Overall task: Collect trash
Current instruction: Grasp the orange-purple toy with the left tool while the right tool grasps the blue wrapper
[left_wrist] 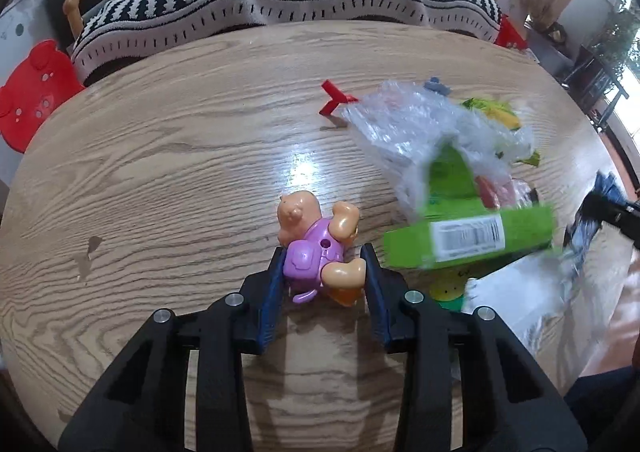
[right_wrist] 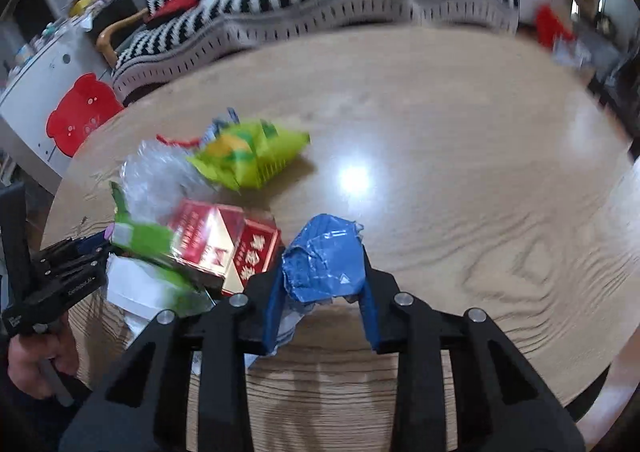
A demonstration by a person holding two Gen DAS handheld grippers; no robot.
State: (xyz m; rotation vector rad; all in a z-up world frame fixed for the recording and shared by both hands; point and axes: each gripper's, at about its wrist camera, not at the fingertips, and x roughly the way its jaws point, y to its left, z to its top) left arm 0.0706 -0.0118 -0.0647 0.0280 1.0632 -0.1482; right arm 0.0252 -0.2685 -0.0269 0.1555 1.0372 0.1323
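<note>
1. the left gripper (left_wrist: 325, 267) is pinching the small toy figure (left_wrist: 316, 248) in its jaws, near on the table (left_wrist: 160, 155).
2. the right gripper (right_wrist: 322, 272) is pinching the blue wrapper (right_wrist: 324, 256); lifting slowly should be keeping it from slipping.

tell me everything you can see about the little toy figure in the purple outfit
The toy figure looks like glossy moulded plastic: a peach animal-like head and limbs, a purple outfit with a small backpack shape and a round hole on its back. It lies on the wooden table, head pointing away from the camera. The left gripper has its blue pads against its sides, clamping it.
</note>
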